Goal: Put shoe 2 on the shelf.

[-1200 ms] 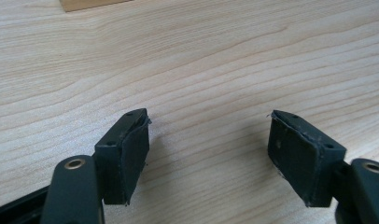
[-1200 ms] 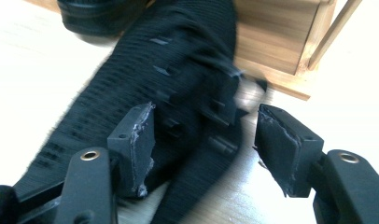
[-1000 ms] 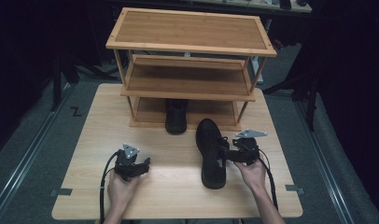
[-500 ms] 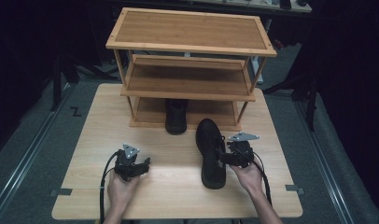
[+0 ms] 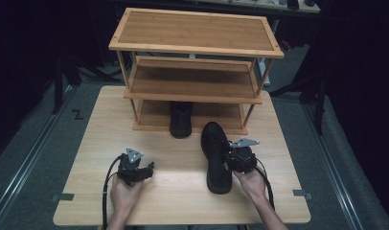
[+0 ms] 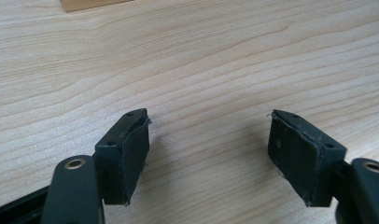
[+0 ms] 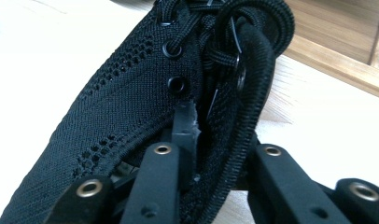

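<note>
Right claw (image 5: pixel 229 160): closed on the collar of the near shoe (image 5: pixel 215 155), one jaw inside the opening and the other outside the padded rim, as the right claw view shows; its jaws have just been closing, with the shoe's side between them.
Change from a second ago: the right claw stood open just beside the shoe at its 3 o'clock; it now sits against the shoe's collar, the hand (image 5: pixel 250 179) shifted slightly toward 9 o'clock.
Near shoe: black, laced, on the bench (image 5: pixel 87 143) at about 4 o'clock from the bench's middle, toe toward 12 o'clock; same spot as before.
Second shoe (image 5: pixel 180 119): black, on the rack's bottom shelf, toe end out toward the person; unmoved.
Shoe rack (image 5: pixel 195 48): three wooden tiers at 12 o'clock on the bench; the upper two shelves bare.
Left claw (image 5: pixel 147 168): jaws wide apart over bare wood, holding nothing, at 8 o'clock; unchanged.
</note>
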The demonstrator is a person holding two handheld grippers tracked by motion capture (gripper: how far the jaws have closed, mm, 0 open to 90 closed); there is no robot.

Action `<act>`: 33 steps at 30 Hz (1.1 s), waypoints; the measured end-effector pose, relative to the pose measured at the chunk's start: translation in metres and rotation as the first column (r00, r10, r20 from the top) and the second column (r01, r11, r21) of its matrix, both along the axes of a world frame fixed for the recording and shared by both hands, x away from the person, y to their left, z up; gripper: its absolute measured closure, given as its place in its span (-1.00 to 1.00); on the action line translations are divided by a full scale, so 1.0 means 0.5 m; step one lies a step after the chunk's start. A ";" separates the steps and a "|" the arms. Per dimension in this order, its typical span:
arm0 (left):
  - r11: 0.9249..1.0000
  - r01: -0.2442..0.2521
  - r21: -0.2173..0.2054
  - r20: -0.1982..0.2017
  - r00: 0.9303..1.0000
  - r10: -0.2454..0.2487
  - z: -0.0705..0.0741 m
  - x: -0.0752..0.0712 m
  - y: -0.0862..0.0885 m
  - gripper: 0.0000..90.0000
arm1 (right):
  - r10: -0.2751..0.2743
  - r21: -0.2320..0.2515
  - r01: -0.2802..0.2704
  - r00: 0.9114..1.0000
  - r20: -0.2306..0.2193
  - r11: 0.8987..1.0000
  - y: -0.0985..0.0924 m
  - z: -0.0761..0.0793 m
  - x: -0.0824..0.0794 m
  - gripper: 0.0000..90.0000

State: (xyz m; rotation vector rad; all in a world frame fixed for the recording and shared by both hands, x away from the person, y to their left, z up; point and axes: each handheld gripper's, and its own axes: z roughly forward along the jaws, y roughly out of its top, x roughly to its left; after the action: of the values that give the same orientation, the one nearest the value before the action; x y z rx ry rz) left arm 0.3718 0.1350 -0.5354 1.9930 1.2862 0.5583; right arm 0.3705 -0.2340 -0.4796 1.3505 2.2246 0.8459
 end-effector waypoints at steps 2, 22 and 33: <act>1.000 -0.002 0.000 0.000 1.000 0.002 0.000 0.000 0.000 -0.35 | -0.017 -0.004 0.017 1.000 0.002 1.000 0.000 0.002 0.000 0.83; 0.998 0.018 -0.068 0.010 1.000 -0.017 0.029 0.020 -0.020 -0.22 | -0.024 0.128 0.022 1.000 0.013 0.992 -0.034 0.048 0.013 0.96; 0.998 0.033 -0.052 0.012 0.999 -0.032 0.033 0.039 -0.045 -0.25 | -0.074 0.153 0.069 0.997 0.026 0.986 -0.034 0.081 0.053 0.95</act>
State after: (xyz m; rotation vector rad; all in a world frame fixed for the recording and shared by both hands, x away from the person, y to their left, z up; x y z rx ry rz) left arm 0.3913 0.1124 -0.5187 1.9613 1.2468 0.5147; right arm 0.3972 -0.2508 -0.4391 1.4657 2.1111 1.0212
